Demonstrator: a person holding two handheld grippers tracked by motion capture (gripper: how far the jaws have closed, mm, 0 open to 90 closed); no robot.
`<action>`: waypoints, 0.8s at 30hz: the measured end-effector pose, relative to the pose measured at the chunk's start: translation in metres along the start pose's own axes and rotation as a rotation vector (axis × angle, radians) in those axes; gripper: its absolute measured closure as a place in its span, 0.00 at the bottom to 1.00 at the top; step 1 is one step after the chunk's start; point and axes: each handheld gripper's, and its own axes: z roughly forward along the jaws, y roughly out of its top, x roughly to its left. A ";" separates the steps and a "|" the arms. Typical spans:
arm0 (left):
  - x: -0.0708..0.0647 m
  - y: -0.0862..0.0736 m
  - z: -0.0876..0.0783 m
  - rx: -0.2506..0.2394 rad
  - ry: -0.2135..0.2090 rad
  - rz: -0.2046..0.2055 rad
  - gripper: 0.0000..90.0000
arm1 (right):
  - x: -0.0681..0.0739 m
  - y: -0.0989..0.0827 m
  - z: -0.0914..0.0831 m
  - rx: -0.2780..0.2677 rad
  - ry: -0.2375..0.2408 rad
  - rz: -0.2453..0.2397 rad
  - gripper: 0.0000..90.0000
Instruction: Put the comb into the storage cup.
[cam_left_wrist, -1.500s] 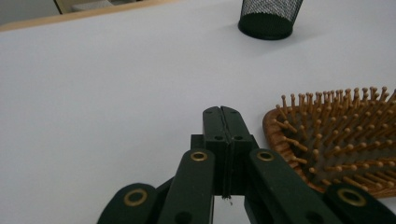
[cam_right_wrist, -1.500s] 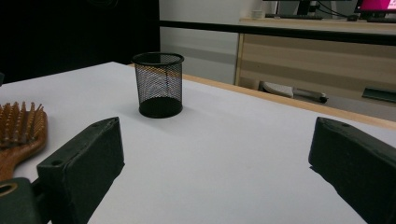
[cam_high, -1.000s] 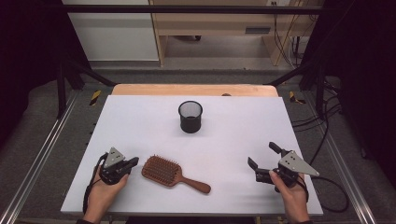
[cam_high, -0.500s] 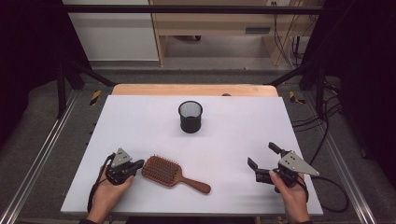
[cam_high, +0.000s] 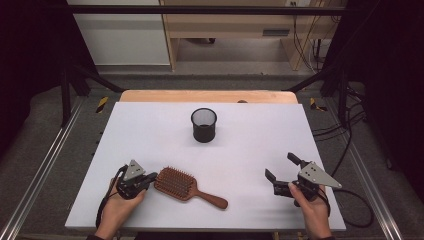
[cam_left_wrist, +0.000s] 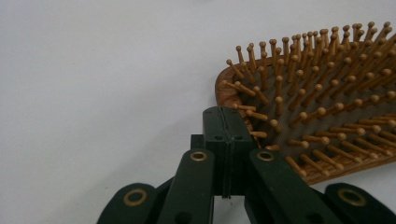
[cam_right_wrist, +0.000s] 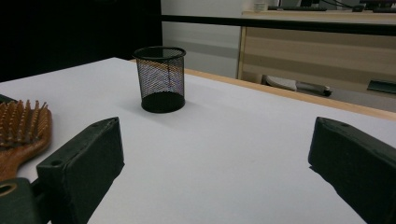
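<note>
High view puts the hairbrush (cam_high: 186, 185) near the tabletop's front edge, bristles up, with the left tongs (cam_high: 148, 178) pressed shut, empty, at its head. Right tongs (cam_high: 283, 168) gape wide, empty, near the front right corner. Gripping seems unstarted; next, the left tongs likely must open around the brush.

Both tools are matte black linkages. The left gripper (cam_high: 151, 178) has brass-ringed pivot holes on its arms and small screw holes in its blocky jaws. The right gripper (cam_high: 281, 167) has thick wedge-shaped jaws. Each carries a grey three-cornered plate and trails a black cable.
</note>
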 end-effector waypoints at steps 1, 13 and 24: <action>0.000 0.000 0.001 0.003 0.006 -0.002 1.00 | 0.000 0.000 0.000 0.000 0.000 0.000 0.04; -0.006 0.003 0.008 0.024 -0.009 0.010 1.00 | 0.000 0.000 0.001 0.005 0.003 0.002 0.04; -0.022 0.008 0.012 0.031 -0.046 0.037 1.00 | 0.000 -0.001 0.001 0.016 0.006 0.015 0.04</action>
